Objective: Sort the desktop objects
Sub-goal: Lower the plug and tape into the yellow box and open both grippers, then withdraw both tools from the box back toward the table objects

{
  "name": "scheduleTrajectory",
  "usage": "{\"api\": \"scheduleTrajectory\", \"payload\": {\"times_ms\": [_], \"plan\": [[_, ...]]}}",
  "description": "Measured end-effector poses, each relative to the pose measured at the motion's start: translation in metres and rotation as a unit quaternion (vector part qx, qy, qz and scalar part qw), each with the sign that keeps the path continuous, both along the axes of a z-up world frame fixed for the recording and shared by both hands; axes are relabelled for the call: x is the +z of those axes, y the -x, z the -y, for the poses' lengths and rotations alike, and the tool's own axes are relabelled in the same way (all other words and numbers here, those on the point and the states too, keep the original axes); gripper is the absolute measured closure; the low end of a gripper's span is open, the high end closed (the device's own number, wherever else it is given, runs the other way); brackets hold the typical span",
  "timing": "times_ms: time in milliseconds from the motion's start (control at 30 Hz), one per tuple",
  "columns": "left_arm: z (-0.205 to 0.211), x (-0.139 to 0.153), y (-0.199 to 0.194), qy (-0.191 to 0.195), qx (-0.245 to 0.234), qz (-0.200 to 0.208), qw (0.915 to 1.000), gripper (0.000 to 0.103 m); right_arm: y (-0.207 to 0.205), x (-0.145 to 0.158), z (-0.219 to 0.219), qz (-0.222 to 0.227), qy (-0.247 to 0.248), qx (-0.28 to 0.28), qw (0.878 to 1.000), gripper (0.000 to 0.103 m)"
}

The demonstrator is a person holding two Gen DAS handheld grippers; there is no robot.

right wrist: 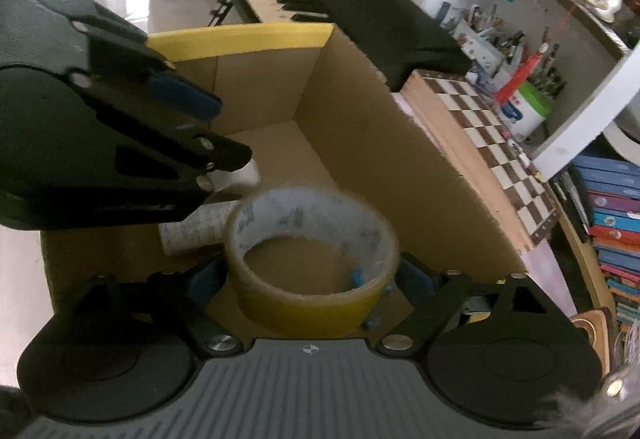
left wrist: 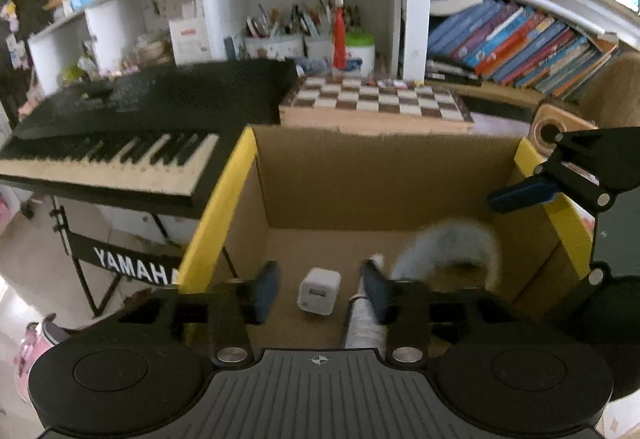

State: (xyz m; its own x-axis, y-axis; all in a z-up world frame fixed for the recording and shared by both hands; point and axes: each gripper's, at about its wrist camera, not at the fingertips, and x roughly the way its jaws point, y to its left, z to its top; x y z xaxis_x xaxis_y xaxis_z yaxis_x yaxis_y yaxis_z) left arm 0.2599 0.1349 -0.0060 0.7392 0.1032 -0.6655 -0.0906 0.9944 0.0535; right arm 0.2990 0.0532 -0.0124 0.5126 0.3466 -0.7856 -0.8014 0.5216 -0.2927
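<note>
The left gripper [left wrist: 320, 289] has its jaws parted, blue rubbery pads on black arms, gripping nothing: a small white cube-shaped charger [left wrist: 319, 291] with rounded corners lies between them on the box floor, touching neither pad. Beside the right-hand pad lies a white paper-wrapped cylinder [left wrist: 364, 323].

The right gripper [right wrist: 312, 279] has its jaws spread wide around a roll of tape [right wrist: 310, 259], a broad ring with a yellowish glossy outside and a cloudy, translucent upper edge. The roll is blurred, and whether the pads press on it or merely flank it cannot be told. In the left wrist view the same roll [left wrist: 452, 247] shows as a pale blurred arch inside the box, with the right gripper [left wrist: 520, 195] above it.

All these things sit in an open cardboard box [left wrist: 360, 175], plain brown corrugated walls, flaps edged in yellow. Behind it lie a wooden chessboard [left wrist: 376, 101] with brown and cream squares and a black keyboard [left wrist: 132, 135]. Shelves hold slanting books [left wrist: 516, 47].
</note>
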Motion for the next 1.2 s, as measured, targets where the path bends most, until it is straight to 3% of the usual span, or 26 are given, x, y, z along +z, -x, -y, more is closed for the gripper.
{"api": "scheduleTrajectory", "payload": {"times_ms": [267,433,700,1000,1200], "plan": [[0.003,0.026,0.025,0.002,0.007,0.053,0.9986,0.034,0.010,0.029,0.025,0.032,-0.064,-0.053,0.996,0.012],[0.002,0.045,0.046,0.010,0.024,0.083,0.9962,0.018,0.025,0.049,0.048,0.061,-0.110,-0.087,0.988,0.012],[-0.001,0.059,0.080,0.027,0.049,0.110,0.9923,0.016,0.051,0.070,0.088,0.070,-0.206,-0.197,0.956,0.012],[-0.008,0.062,0.121,0.049,0.060,0.120,0.9898,0.016,0.100,0.080,0.120,0.117,-0.244,-0.261,0.927,0.012],[-0.010,0.060,0.148,0.052,0.056,0.122,0.9896,0.016,0.133,0.080,0.131,0.126,-0.251,-0.291,0.915,0.012]]}}
